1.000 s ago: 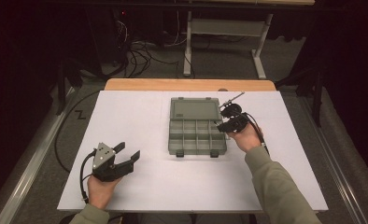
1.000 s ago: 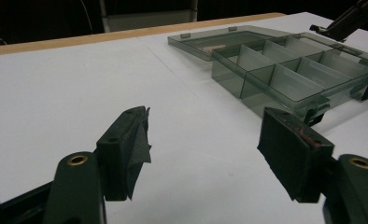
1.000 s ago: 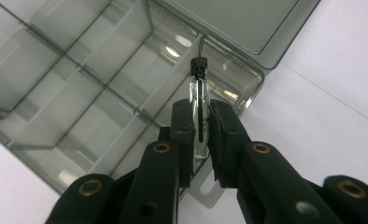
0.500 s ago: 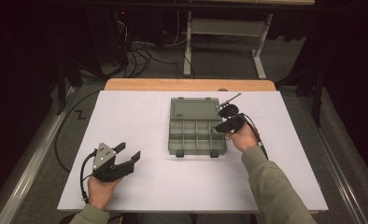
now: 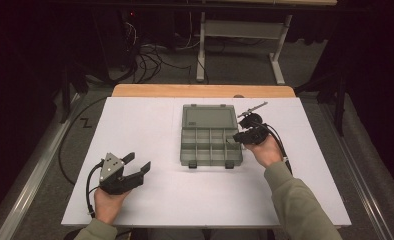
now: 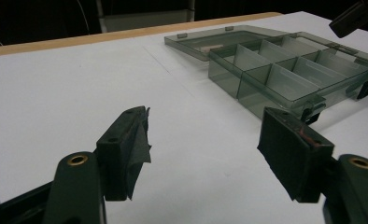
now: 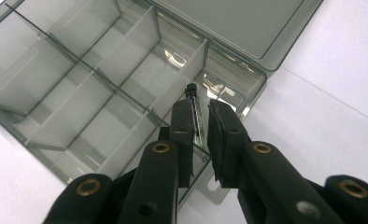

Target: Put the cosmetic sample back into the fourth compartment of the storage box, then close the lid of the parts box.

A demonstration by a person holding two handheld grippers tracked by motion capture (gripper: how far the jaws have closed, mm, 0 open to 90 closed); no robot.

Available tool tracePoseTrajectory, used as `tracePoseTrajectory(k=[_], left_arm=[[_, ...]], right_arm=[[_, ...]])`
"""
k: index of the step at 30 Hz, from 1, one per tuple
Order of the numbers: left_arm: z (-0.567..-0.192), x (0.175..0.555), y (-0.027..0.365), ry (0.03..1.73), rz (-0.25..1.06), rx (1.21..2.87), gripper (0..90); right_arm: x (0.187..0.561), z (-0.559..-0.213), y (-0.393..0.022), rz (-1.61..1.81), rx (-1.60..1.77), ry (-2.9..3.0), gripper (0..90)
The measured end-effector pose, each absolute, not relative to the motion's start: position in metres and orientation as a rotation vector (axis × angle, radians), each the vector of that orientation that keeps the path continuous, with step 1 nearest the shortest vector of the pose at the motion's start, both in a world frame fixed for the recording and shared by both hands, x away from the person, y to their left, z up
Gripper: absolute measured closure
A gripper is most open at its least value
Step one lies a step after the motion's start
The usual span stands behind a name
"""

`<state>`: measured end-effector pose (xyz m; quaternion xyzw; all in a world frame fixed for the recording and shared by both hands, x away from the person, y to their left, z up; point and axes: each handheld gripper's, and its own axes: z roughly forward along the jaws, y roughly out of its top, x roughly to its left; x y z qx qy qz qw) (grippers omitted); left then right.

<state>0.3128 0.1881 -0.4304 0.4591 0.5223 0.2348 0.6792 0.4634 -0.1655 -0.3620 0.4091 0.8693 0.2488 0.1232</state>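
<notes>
The right hand (image 5: 265, 150) reaches in from the near right, tilting the right claw (image 7: 201, 116) down over the far right compartment of the open compartment box (image 5: 210, 142) mid-surface. A thin dark pin (image 7: 194, 109) sits between its nearly closed jaws, which have just narrowed slightly; whether they press it I cannot tell. The left claw (image 6: 203, 140) rests near left, wide open and empty.

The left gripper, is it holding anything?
No, the left gripper is open over the bare white table, nothing between its pads.
</notes>
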Motion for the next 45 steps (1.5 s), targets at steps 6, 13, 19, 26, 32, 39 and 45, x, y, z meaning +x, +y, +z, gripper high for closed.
tracePoseTrajectory(k=[6,13,19,26,32,39,45], left_arm=[[-0.431,0.313,0.188,1.172,0.524,1.033,33.0],[-0.429,0.311,0.19,1.168,0.528,1.026,33.0],[-0.431,0.312,0.19,1.176,0.525,1.027,33.0],[-0.43,0.311,0.19,1.175,0.528,1.02,33.0],[-0.43,0.311,0.19,1.177,0.529,1.019,33.0],[-0.429,0.311,0.19,1.174,0.538,1.019,33.0],[-0.428,0.312,0.189,1.173,0.542,1.026,32.9]], right_arm=[[0.457,-0.357,-0.171,0.77,1.188,2.527,78.0],[0.453,-0.357,-0.177,0.799,1.207,2.506,76.0],[0.449,-0.361,-0.183,0.818,1.231,2.504,76.0],[0.449,-0.366,-0.191,0.853,1.28,2.487,76.3],[0.449,-0.371,-0.193,0.851,1.322,2.483,76.5],[0.455,-0.375,-0.192,0.833,1.373,2.48,76.5],[0.456,-0.377,-0.19,0.839,1.378,2.487,75.3]])
